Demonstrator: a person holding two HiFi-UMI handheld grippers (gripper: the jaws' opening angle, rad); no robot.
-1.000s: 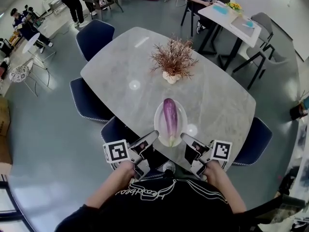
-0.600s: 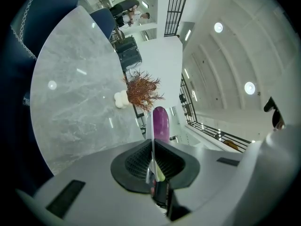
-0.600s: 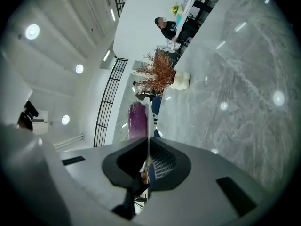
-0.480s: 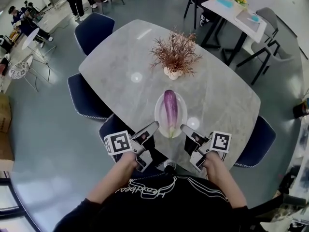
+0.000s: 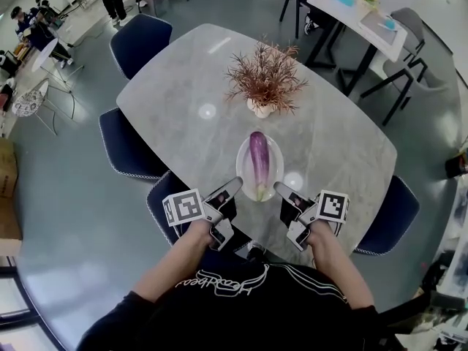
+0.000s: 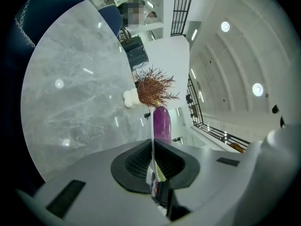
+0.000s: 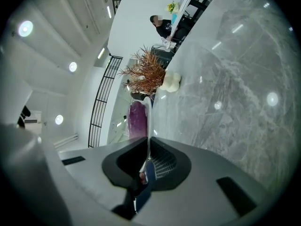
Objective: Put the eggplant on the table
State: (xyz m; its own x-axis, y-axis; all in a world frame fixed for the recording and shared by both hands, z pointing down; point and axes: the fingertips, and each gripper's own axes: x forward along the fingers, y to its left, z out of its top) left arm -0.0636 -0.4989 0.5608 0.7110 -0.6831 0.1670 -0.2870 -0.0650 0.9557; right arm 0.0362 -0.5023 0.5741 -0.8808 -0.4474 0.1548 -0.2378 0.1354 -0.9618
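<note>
Grey marble fills the middle of the head view: an oval table (image 5: pixel 183 86) in an open hall, with dark blue chairs (image 5: pixel 139 39) tucked in along its 9 o'clock side.

Starting at the left, the left gripper (image 5: pixel 232 186) has its jaws pinched nearly together on the thin white rim of an oval plate (image 5: pixel 241 168), at about 8 o'clock on that rim. The left gripper view shows the rim running edge-on between the pads.

The eggplant (image 5: pixel 258 159) lies lengthwise along the plate, its purple end toward 12 o'clock and its paler stalk end toward 6 o'clock. The plate sits at the table's 6 o'clock end, with a dried plant (image 5: pixel 265 79) in a white pot beyond it at 12 o'clock. Whether the plate is touching the marble or hanging just above it cannot be told.

Farther right, the right gripper (image 5: pixel 280 189) is clamped the same way on the rim at about 4 o'clock.

The eggplant looks glossy, smooth and rounded, so it would probably slide or roll if the plate tipped, and its weight likely sits toward the fat end. The plate looks stiff and breakable, and a narrow rim gives the pads little to bite on. Holds on opposite sides with the plate kept level seem the safest grip, since the fruit's slick skin would suit the pads less well.
</note>
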